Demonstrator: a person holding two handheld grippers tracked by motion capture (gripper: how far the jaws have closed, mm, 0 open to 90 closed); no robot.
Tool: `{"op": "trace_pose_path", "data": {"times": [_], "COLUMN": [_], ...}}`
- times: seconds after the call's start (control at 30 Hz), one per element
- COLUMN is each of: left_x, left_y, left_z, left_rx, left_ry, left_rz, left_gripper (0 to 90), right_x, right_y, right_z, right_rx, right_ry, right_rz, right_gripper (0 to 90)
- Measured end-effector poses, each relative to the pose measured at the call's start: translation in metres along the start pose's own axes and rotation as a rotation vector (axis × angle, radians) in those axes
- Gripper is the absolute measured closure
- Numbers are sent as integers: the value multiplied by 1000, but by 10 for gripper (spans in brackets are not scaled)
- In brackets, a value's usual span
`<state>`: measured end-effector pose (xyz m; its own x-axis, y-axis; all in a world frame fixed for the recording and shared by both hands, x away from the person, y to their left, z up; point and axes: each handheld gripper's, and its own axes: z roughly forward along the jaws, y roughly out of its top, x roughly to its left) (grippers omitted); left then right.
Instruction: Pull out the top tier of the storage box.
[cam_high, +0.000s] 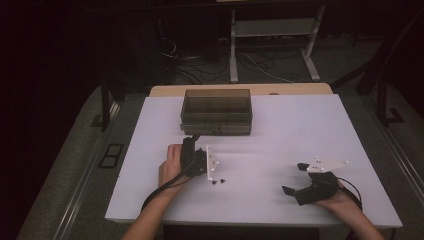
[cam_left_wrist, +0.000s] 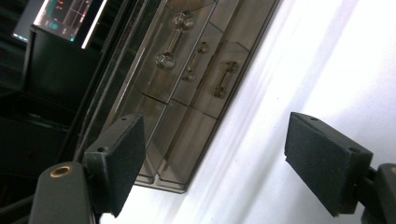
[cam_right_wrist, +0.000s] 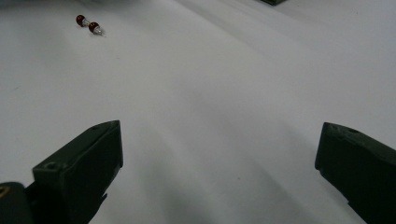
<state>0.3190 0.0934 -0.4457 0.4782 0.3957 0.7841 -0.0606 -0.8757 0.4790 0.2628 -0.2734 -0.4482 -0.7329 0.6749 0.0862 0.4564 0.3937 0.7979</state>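
My left gripper (cam_high: 192, 141) points at the smoky clear drawer box (cam_high: 216, 111) near the far edge of the white table (cam_high: 280, 130), its tips just in front of the box's near face. Its jaws stand spread with nothing between them; in its own view the box (cam_left_wrist: 187, 88) with its small drawer handles lies just beyond the pads. My right gripper (cam_high: 294, 179) rests well apart near the front edge, jaws wide and bare. Two small red-headed pins (cam_right_wrist: 89, 25) lie on the table between my hands.
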Motion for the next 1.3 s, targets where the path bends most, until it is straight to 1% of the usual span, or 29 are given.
{"op": "trace_pose_path", "data": {"times": [0.1, 0.13, 0.17, 0.2, 0.3, 0.4, 0.43, 0.5, 0.53, 0.57, 0.67, 0.77, 0.87, 0.97, 1.0, 1.1, 1.13, 1.23, 1.3], "left_x": [2, 2, 2, 3, 5, 6, 7, 8, 8, 9, 11, 13, 14, 15, 16, 17, 18, 19, 19], "left_y": [1, 1, 0, 0, 0, 0, 0, -1, -1, -1, -1, -2, -3, -4, -4, -4, -5, -5, -5], "left_z": [0, 0, 0, 0, -1, -1, -1, -1, -1, -1, -1, -1, 0, 0, 0, 1, 1, 1, 1], "left_rx": [-3, -5, -12, -12, -11, -21, -20, -24, -31, -32, -46, -51, -59, -68, -68, -76, -84, -88, -86], "left_ry": [-14, -19, -24, -34, -51, -67, -71, -85, -95, -101, -125, -141, -168, -185, -195, -209, -217, -237, -249], "left_rz": [-10, -19, -41, -39, -65, -102, -107, -132, -153, -159, -207, -230, -277, -311, -321, -344, -359, -386, -392], "left_gripper": [200, 201, 200, 200, 196, 195, 194, 191, 188, 187, 180, 176, 169, 163, 163, 160, 159, 156, 154], "right_x": [0, 0, 0, 0, 0, 0, 0, 0, 0, 0, 0, 0, -1, 0, 0, 0, 0, 0, 0], "right_y": [0, 0, 0, 0, 0, 0, 0, 0, 0, 0, 0, 0, 0, 0, 0, 0, 0, 0, 0], "right_z": [0, 0, 0, 0, 0, 0, 0, 0, 0, 0, 0, 0, 0, 0, 0, 0, 0, 0, 0], "right_rx": [0, 0, 0, -1, 0, -1, 0, 0, 0, -1, -2, -1, -1, 0, -1, 0, 0, 1, 1], "right_ry": [0, 0, -1, 0, -1, -1, -2, -2, -2, -2, -2, -2, -2, -2, -2, -1, -1, 0, 0], "right_rz": [2, 2, 2, 2, 3, 2, 2, 3, 4, 4, 3, 4, 3, 3, 3, 2, 2, 2, 0], "right_gripper": [4, 4, 4, 4, 4, 4, 4, 4, 4, 4, 4, 4, 4, 4, 4, 4, 4, 4, 4]}}
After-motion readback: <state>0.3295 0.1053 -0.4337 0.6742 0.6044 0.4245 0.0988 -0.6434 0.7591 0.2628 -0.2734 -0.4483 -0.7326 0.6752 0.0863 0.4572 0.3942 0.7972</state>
